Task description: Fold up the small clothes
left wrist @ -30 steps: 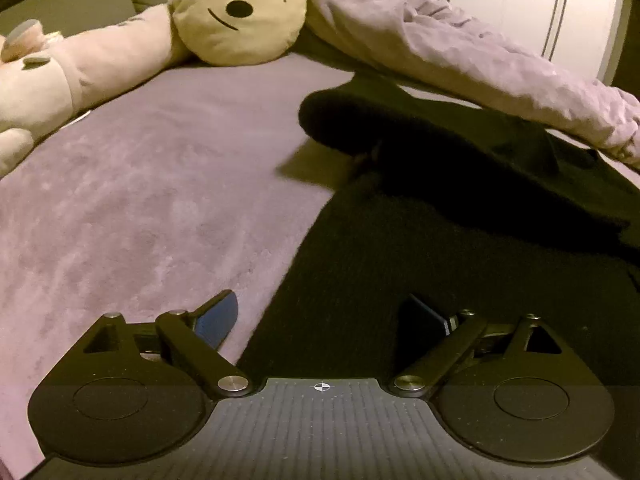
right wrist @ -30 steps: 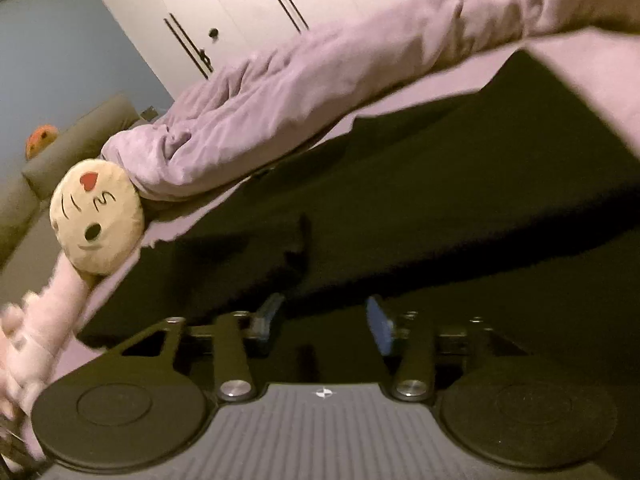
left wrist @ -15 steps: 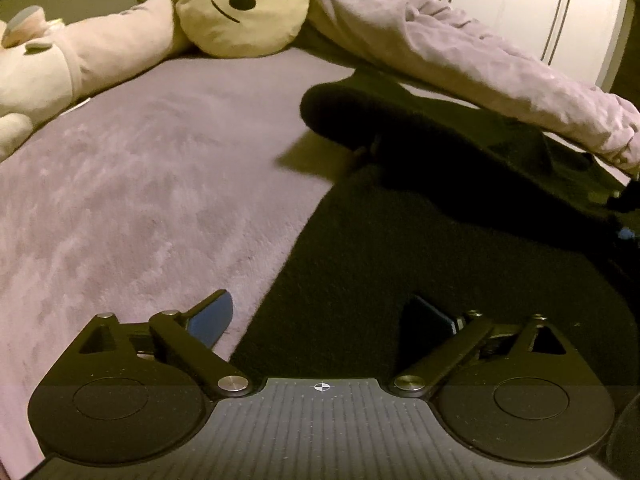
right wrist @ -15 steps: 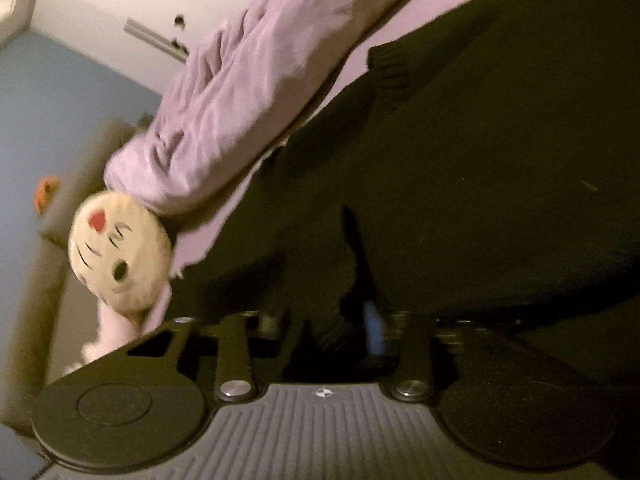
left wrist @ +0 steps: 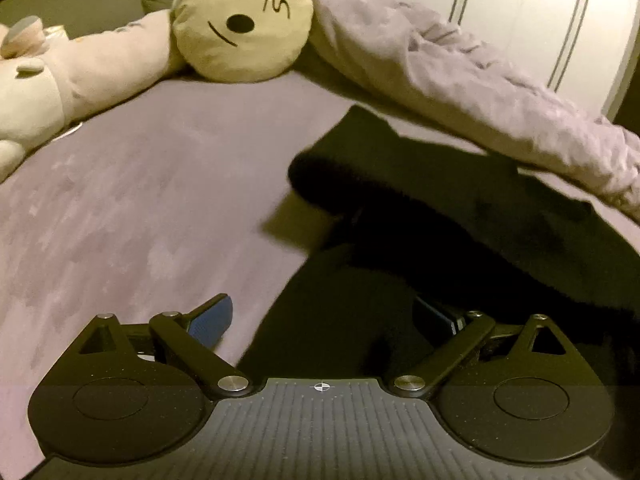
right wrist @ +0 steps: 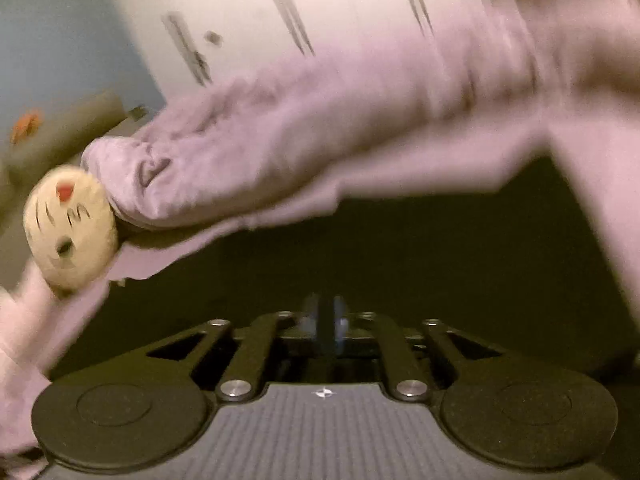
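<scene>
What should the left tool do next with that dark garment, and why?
Probably close the left tool on the black garment's near edge: its jaws stand wide open over that edge, while the right tool looks nearly shut, seemingly pinching dark cloth.

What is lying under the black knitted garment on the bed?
Under the black knitted garment lies the purple fleece bed cover, visible around its edges. Whatever is beneath its middle is covered.

Round yellow face cushion, pale plush toy, rumpled lilac blanket, white wardrobe doors
</scene>
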A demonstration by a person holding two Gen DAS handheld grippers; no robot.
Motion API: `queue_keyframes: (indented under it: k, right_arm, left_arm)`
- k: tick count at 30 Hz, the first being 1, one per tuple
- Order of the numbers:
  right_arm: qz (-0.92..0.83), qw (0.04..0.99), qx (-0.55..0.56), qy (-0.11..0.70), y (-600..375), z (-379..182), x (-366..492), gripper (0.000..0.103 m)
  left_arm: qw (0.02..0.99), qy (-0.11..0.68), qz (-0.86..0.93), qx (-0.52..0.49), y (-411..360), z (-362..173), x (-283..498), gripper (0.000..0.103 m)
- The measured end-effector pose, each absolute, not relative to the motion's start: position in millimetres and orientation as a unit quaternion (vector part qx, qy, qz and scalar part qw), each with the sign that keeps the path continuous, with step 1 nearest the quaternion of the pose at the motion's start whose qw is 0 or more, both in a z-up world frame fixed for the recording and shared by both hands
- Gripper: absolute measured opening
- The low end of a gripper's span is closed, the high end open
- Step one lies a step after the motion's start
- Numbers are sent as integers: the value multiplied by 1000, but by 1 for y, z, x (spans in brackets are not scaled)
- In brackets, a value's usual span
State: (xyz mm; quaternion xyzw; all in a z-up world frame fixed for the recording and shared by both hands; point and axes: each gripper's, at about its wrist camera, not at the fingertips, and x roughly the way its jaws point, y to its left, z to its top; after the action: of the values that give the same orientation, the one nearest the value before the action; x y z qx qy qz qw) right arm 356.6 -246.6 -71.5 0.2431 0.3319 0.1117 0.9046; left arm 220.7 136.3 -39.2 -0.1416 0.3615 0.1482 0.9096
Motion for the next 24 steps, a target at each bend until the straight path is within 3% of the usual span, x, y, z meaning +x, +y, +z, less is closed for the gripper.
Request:
queue_keyframes:
  k: [1,2,9,11,13,15,21,24]
  right_arm:
    - [124,887,280,345,-252,-81,359,34]
    - [144,870,310,355,-255,-89,361,39]
    - [201,810,360,417,-227,-122,392,40]
    - [217,794,375,426,-220,-127,402,35]
    - [226,785,372,440,-213,-130,404,7]
    - [216,816,317,432,-201,-117,397,8]
    - [186,944,82,258,-176,-38,357,8]
    - [148,966,-16,211,-172,-21,349,8]
  left_arm:
    - [911,360,147,-139,136,-38,224,100]
    - [910,362,148,-134,136,-38,227,100]
    - [896,394,170,-119,143,-54,225,100]
    - [892,399,169,-126,147,-59,223,100]
    - [891,401,172,-123,148,-59,222,100]
    - [893,400,172,-115,148,-58,222,100]
    - [894,397,177,-111,150,-54,231,100]
    - [897,393,173,-105,146,-51,240,100]
